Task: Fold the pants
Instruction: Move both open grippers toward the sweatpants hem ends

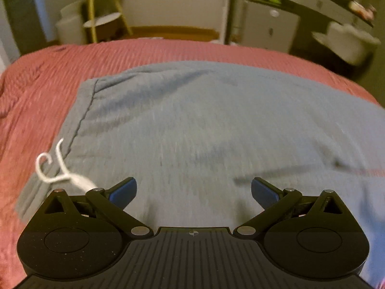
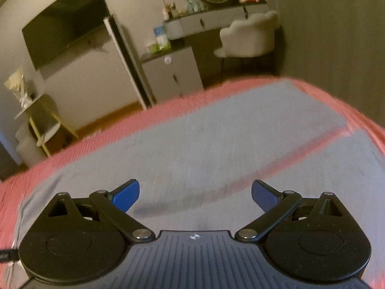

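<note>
Grey-blue pants (image 1: pixel 204 125) lie spread flat on a pink bedspread (image 1: pixel 38 91). The waistband runs down the left side in the left wrist view, with a white drawstring (image 1: pixel 55 168) curling off it. My left gripper (image 1: pixel 193 191) is open and empty, hovering low over the pants near the waist. In the right wrist view the pants (image 2: pixel 204 144) show two legs with a pink gap (image 2: pixel 276 161) between them. My right gripper (image 2: pixel 195 193) is open and empty just above the fabric.
The bed's far edge drops to a wooden floor (image 1: pixel 173 32). Beyond stand a yellow-legged side shelf (image 2: pixel 41 125), a grey cabinet (image 2: pixel 173 74), a dressing table with a grey chair (image 2: pixel 247 36), and a wall television (image 2: pixel 65 21).
</note>
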Demonstrator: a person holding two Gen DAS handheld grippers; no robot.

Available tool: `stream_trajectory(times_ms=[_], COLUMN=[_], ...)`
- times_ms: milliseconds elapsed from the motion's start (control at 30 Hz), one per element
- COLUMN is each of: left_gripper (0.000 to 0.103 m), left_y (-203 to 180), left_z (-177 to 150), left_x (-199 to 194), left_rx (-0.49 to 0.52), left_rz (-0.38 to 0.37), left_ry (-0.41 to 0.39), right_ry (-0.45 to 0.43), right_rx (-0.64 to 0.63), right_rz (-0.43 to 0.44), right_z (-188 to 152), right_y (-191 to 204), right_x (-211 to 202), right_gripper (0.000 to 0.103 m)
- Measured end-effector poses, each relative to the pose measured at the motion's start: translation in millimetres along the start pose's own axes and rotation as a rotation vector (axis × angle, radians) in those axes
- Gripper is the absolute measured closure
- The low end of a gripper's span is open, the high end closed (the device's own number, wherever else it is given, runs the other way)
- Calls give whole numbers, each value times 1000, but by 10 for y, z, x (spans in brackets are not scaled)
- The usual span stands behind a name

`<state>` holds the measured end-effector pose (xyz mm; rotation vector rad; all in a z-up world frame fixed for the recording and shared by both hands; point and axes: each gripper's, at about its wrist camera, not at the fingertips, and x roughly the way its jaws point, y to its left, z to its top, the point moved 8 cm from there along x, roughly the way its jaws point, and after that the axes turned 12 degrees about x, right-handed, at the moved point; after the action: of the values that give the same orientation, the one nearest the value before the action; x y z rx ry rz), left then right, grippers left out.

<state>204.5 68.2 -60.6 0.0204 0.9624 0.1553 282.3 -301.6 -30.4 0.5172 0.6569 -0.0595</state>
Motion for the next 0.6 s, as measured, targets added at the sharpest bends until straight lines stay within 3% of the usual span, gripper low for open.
stream_trajectory(times_ms=[167,267,467,600], left_gripper=[0,0,0,0], left_y=[222,311,290,285], left_z=[143,127,145,99], left_x=[392,587,795,950], left_rx=[-107,-172,-126,-92], left_rz=[24,-27,-103,-149], left_ry=[-102,-140,-190,-167], right_ry=[70,105,94,96], right_rx=[62,161,352,410], right_rz=[-112,-154,-269,-371], right_z=[677,966,1319,1457], right_y=[-100,-197,-461,-566], right_x=[1082,1665,2582,2962], right_gripper=[4,4,4,3])
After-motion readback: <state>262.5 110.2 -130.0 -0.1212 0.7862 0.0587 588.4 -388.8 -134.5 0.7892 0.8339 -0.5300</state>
